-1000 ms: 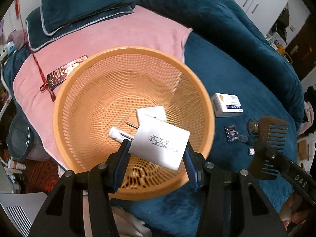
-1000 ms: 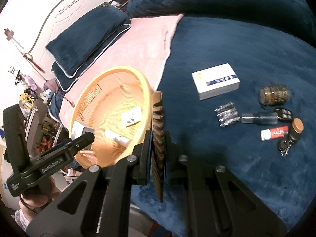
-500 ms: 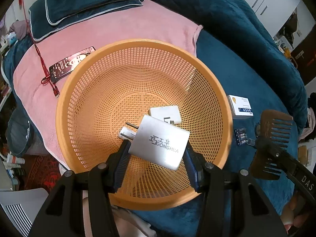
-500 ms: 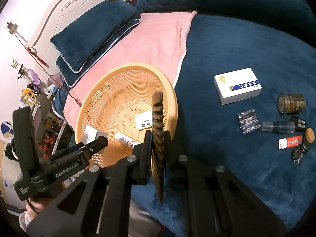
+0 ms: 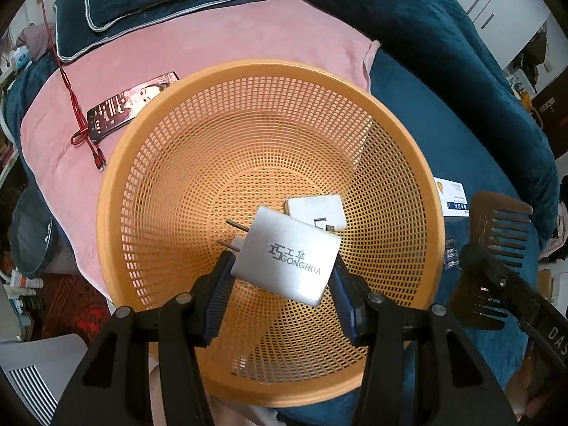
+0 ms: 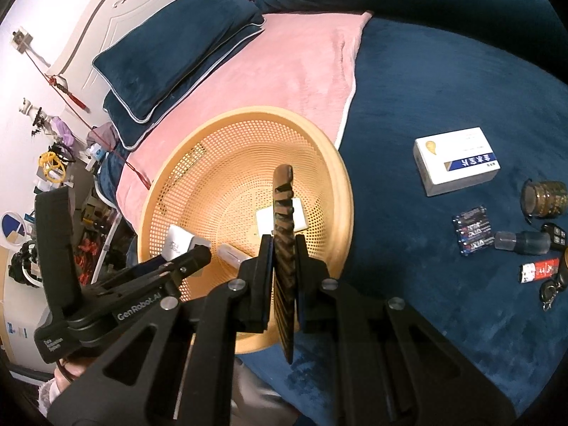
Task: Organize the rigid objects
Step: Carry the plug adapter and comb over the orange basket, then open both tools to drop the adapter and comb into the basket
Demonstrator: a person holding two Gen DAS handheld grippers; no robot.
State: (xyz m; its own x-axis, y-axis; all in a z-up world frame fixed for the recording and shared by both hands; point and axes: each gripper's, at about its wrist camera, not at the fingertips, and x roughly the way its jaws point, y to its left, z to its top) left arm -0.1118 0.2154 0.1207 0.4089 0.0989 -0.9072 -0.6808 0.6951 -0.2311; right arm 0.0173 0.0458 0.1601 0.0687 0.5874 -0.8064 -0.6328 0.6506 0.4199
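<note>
My left gripper is shut on a white plug charger, prongs pointing left, held above the inside of an orange mesh basket. At the basket's bottom lies a white square adapter; a small white tube lies beside it. My right gripper is shut on a brown wooden comb, held on edge over the basket's near right rim. The comb also shows at the right of the left wrist view.
On the blue blanket to the right lie a white box, batteries, a glass jar, a small bottle, key fobs and a red-white item. A phone with a red cable lies on the pink towel.
Both grippers have moved over the basket: the charger now hangs above its middle and the comb has crossed from outside the rim to above the basket's inside.
</note>
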